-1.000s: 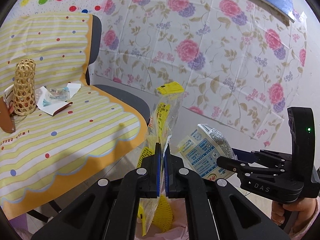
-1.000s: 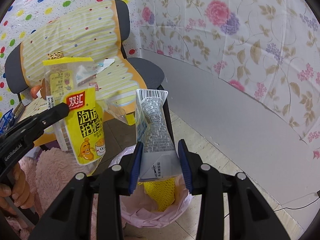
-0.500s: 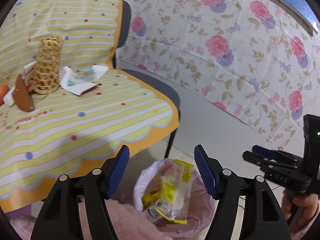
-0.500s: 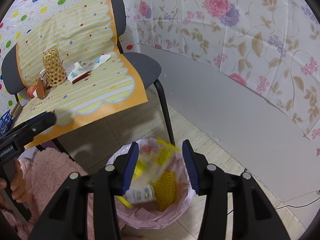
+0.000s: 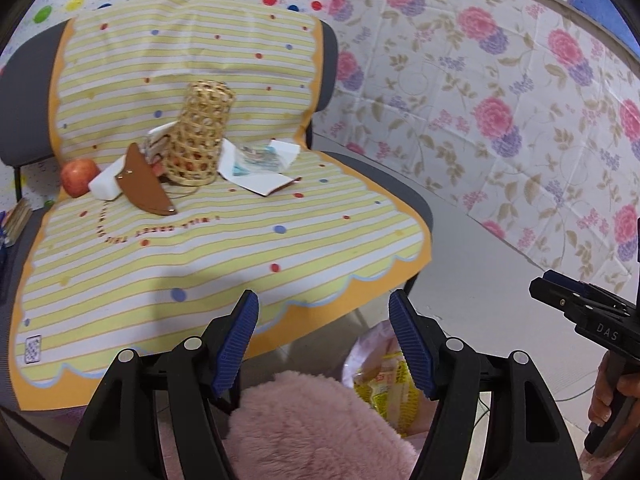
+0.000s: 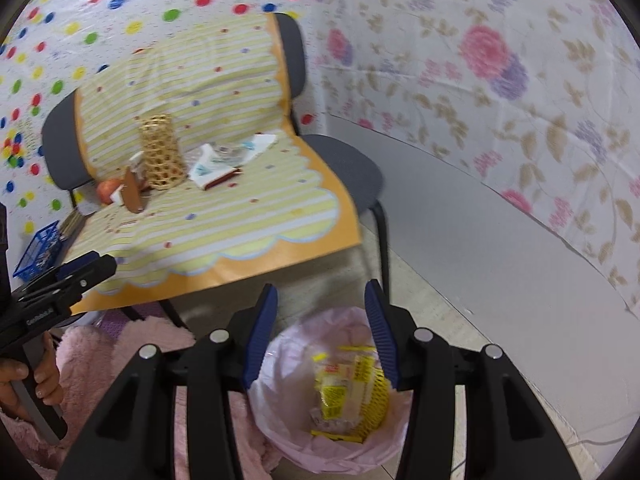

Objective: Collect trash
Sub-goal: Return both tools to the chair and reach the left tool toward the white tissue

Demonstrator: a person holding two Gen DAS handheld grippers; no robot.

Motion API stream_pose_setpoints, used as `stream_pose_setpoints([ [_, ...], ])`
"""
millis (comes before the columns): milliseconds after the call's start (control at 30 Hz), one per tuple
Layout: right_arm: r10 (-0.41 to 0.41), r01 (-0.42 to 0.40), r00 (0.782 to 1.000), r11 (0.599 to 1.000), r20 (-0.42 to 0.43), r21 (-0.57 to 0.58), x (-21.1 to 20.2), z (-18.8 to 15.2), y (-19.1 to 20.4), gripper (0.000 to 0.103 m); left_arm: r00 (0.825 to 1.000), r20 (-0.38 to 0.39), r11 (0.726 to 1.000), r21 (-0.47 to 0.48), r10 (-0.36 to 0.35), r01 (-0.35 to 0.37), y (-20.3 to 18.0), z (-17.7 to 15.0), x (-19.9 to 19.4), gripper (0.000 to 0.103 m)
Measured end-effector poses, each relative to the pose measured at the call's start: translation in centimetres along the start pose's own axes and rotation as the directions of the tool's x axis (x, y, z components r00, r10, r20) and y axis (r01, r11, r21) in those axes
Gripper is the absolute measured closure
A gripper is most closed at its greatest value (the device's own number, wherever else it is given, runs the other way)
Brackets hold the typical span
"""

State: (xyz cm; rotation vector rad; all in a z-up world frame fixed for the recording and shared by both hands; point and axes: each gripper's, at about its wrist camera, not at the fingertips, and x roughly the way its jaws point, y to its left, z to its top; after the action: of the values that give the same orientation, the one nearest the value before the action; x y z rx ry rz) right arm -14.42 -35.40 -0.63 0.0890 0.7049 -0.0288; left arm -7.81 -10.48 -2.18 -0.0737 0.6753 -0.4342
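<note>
Trash: white torn paper wrappers (image 5: 260,166) on striped chair cloth | left gripper (image 5: 324,344) spread, empty | right gripper (image 6: 320,334) opening, empty | risk: reach topples woven wicker basket (image 5: 200,134) beside wrappers.

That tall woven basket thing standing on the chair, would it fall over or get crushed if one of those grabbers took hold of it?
The woven basket is tall on a narrow base and already looks tilted, so a sideways push would probably tip it. Its open lattice suggests it is light and may flex or dent under a hard squeeze. Being round, it would likely roll once down on the striped cloth.
</note>
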Motion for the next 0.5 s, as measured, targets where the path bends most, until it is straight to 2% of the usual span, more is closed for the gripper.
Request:
stream_pose_setpoints([
  [33,0.01,-0.01,1.0,1.0,0.004,-0.01,0.2,0.3,0.5,0.049,1.0,0.002,1.0,-0.004,0.009,-0.009,0.3,0.0,-0.1,0.034],
  [400,0.107,-0.103,0.994,0.988,0.028,-0.119,3.2,4.5,5.6,0.042,0.984,0.041,0.982,-0.082,0.174,-0.17,5.8,1.8,-2.2,0.031],
  [500,0.127,-0.122,0.991,0.983,0.029,-0.14,4.1,5.3,6.7,0.033,0.976,0.047,0.973,-0.102,0.214,-0.209,7.1,2.6,-2.6,0.025],
])
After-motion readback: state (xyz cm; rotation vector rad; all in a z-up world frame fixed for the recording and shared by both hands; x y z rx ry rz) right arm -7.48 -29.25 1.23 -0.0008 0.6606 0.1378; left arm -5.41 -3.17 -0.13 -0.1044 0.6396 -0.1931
